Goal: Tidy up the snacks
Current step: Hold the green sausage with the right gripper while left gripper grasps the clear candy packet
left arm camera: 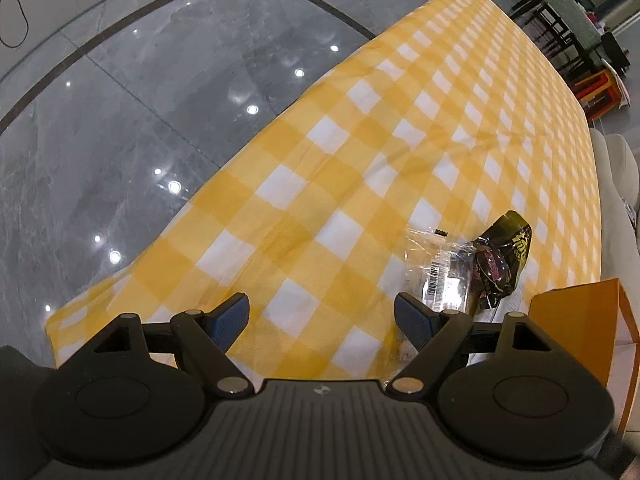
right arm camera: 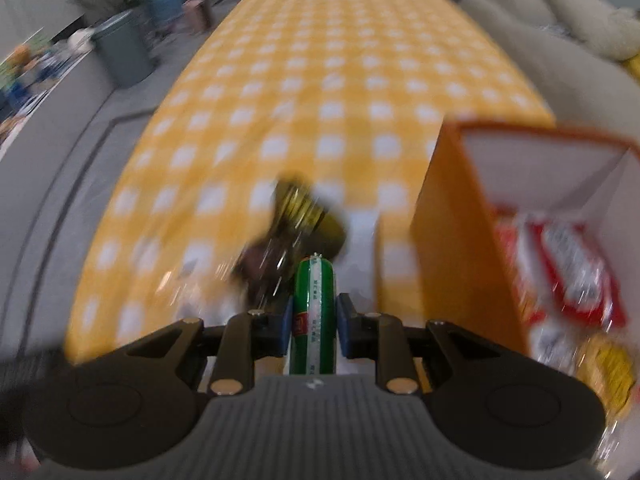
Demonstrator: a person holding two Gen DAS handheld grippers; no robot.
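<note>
My right gripper (right arm camera: 313, 322) is shut on a green snack pack (right arm camera: 313, 312), held above the table next to the left wall of an orange box (right arm camera: 452, 248). The box holds red-and-white snack bags (right arm camera: 568, 264) and a yellow one (right arm camera: 608, 364). A dark olive snack bag (right arm camera: 308, 216) lies on the cloth ahead; it also shows in the left wrist view (left arm camera: 504, 256), beside a clear plastic packet (left arm camera: 436, 276). My left gripper (left arm camera: 322, 320) is open and empty over the yellow checked tablecloth (left arm camera: 360, 168). The orange box (left arm camera: 580, 320) stands at its right.
The table's left edge drops to a glossy grey floor (left arm camera: 140, 120). A pale sofa (right arm camera: 560, 12) runs along the table's right side. A grey bin (right arm camera: 120, 52) and dark chairs (left arm camera: 560, 28) stand beyond the table. The right wrist view is motion-blurred.
</note>
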